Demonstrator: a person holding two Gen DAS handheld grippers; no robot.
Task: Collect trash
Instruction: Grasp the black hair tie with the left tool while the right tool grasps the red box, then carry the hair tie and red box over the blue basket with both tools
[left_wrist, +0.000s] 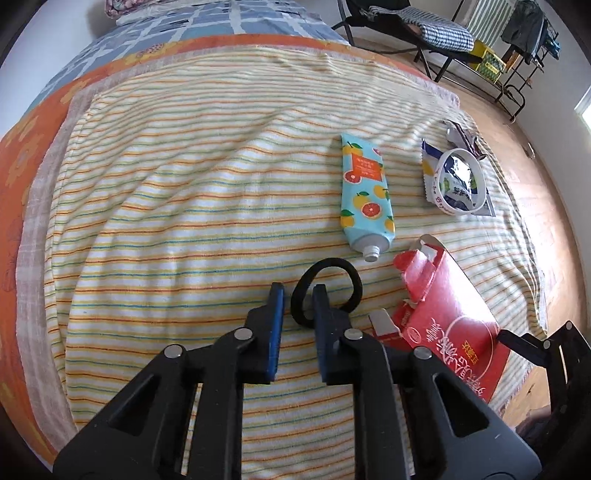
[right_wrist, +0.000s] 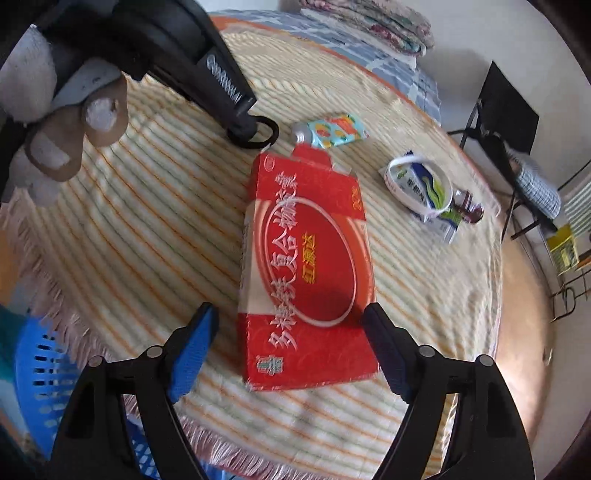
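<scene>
Left gripper (left_wrist: 298, 295) jaws narrowly apart, straddling black hair tie (left_wrist: 327, 291); right gripper (right_wrist: 290, 354) wide apart around red box (right_wrist: 306, 266), lower centre

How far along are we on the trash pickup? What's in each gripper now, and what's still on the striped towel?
Nothing looks binned yet. The left gripper is open around one side of the black elastic hair tie. The right gripper is open, straddling the red cardboard box, not closed. Also left: the fruit-print squeeze tube, the white ring and the wrappers under it. Only the blue plastic basket's edge shows; its contents can't be seen.
</scene>
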